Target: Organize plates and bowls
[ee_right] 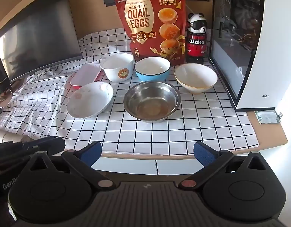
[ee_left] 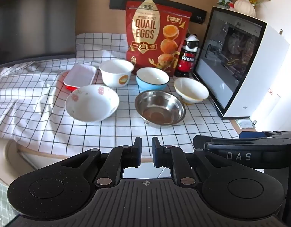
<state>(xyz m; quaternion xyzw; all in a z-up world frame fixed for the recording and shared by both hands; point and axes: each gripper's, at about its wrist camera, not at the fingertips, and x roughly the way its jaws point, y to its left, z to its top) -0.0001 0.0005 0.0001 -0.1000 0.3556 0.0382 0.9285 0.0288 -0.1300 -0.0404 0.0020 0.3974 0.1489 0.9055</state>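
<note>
On the checked cloth stand a steel bowl [ee_left: 160, 108] [ee_right: 152, 102], a floral white bowl [ee_left: 91, 103] [ee_right: 89, 99], a blue bowl [ee_left: 152, 79] [ee_right: 152, 68], a white bowl with an orange emblem [ee_left: 116, 71] [ee_right: 117, 66], a cream bowl with a yellow rim [ee_left: 191, 90] [ee_right: 195, 78] and a red-edged rectangular dish [ee_left: 80, 75] [ee_right: 85, 74]. My left gripper [ee_left: 146, 151] is nearly shut and empty, at the table's front edge. My right gripper [ee_right: 147, 153] is open and empty, also at the front edge, facing the steel bowl.
A red quail-egg bag [ee_left: 155, 36] [ee_right: 153, 24] and a panda bottle [ee_left: 189, 56] [ee_right: 196, 39] stand behind the bowls. A white computer case [ee_left: 240, 62] [ee_right: 259, 43] stands at the right, a dark monitor [ee_left: 31, 28] [ee_right: 37, 34] at the left. The cloth [ee_left: 22, 94] is wrinkled at the left.
</note>
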